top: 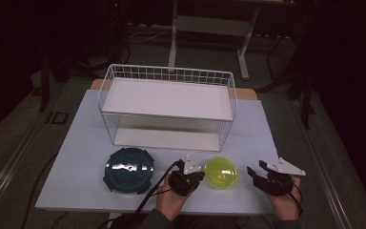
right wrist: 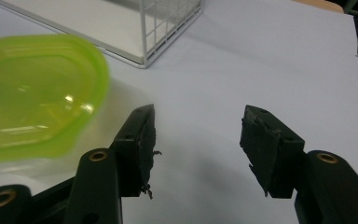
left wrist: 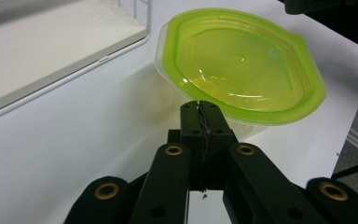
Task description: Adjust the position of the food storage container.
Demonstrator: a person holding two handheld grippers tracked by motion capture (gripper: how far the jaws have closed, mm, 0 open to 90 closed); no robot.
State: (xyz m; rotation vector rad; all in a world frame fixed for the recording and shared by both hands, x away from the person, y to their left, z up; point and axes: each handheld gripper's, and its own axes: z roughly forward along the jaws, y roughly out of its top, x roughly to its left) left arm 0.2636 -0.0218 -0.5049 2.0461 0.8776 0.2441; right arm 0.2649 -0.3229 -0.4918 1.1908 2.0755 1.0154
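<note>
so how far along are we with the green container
Nothing looks done: the wire rack shelves hold nothing. The green-lidded container and the dark round container sit on the table. The left gripper, shut, is right at the green container's edge; the right gripper is open beside it. Gripping and moving remain.

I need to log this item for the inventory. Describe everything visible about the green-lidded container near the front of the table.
The container is small and rounded, with a see-through yellow-green lid snapped over a clear, plastic-looking base. The glossy lid has a raised oval panel and a flared rim. It sits flat and closed on the white table, in front of the wire basket, between the two grippers. The shut left gripper is at its near edge; contact cannot be told. The open right gripper stands apart from it.
</note>
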